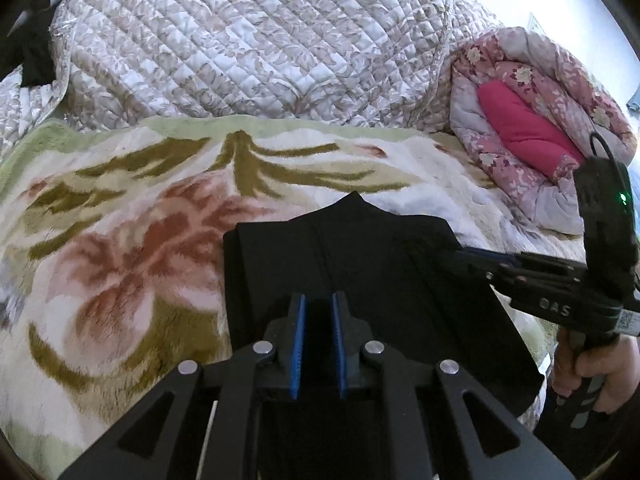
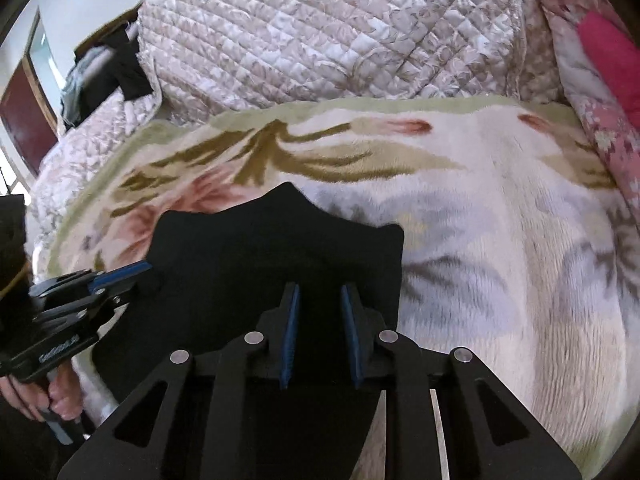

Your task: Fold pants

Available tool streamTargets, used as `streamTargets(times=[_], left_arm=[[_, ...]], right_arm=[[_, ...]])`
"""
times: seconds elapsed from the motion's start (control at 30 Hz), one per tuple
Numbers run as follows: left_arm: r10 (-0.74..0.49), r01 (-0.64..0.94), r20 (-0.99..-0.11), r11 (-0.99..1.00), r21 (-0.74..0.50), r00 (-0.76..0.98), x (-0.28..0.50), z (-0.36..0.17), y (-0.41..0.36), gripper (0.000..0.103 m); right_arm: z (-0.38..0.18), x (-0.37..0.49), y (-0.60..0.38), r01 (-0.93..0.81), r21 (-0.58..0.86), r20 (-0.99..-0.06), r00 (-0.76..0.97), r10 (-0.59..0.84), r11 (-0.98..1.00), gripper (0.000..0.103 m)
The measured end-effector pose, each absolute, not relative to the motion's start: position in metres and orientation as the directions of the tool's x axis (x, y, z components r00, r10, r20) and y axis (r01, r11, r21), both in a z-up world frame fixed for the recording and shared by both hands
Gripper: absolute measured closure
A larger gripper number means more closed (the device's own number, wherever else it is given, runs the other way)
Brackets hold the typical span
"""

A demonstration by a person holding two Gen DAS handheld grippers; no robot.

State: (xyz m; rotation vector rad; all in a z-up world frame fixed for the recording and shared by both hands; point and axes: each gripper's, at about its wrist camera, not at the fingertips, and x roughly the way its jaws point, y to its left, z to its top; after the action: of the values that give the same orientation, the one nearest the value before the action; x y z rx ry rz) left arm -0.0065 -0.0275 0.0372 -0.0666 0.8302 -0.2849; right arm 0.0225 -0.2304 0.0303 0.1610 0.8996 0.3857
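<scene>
The black pants [image 1: 340, 252] lie folded on a floral fleece blanket [image 1: 120, 240], their far edge peaked in the middle. They also show in the right wrist view [image 2: 260, 248]. My left gripper [image 1: 319, 302] hovers over the near part of the pants, its blue pads a narrow gap apart with dark cloth showing between them. My right gripper [image 2: 319, 292] is over the pants' right part, pads slightly apart. In the left wrist view the right gripper [image 1: 460, 258] reaches onto the pants' right edge. In the right wrist view the left gripper [image 2: 136, 274] touches the left edge.
A quilted cream bedspread [image 1: 248, 40] is heaped behind the blanket. A pink floral comforter [image 1: 532, 120] with a magenta lining sits at the far right. Dark clothes [image 2: 120, 68] lie at the far left near a dark red door [image 2: 28, 120].
</scene>
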Motion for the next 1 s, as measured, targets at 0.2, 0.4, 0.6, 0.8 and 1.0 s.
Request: streamTargets(times=[0.2, 0.4, 0.6, 0.8, 1.0], left_arm=[[-0.270, 0.235, -0.710, 0.960, -0.149, 0.651, -0.026, 0.042, -0.028, 0.076], [-0.241, 0.227, -0.729, 0.967, -0.120, 0.641, -0.032, 0.035, -0.031, 0.073], [-0.240, 0.190, -0.725, 0.970, -0.152, 0.645, -0.034, 0.036, -0.015, 0.062], [-0.278, 0.128, -0.747, 0.959, -0.253, 0.604, -0.021, 0.024, 0.007, 0.047], [-0.367, 0.109, -0.739, 0.921, -0.374, 0.566, -0.007, 0.009, 0.016, 0.034]], right_arm=[[0.039, -0.013, -0.226, -0.317, 0.294, -0.696, 0.575, 0.430, 0.901, 0.081], [0.032, -0.020, -0.209, -0.378, 0.222, -0.732, 0.544, 0.410, 0.899, 0.080], [0.033, -0.018, -0.226, -0.327, 0.260, -0.718, 0.563, 0.408, 0.909, 0.062], [0.018, -0.005, -0.260, -0.173, 0.419, -0.712, 0.546, 0.440, 0.892, 0.046], [0.004, 0.004, -0.272, -0.128, 0.578, -0.665, 0.497, 0.557, 0.806, 0.046]])
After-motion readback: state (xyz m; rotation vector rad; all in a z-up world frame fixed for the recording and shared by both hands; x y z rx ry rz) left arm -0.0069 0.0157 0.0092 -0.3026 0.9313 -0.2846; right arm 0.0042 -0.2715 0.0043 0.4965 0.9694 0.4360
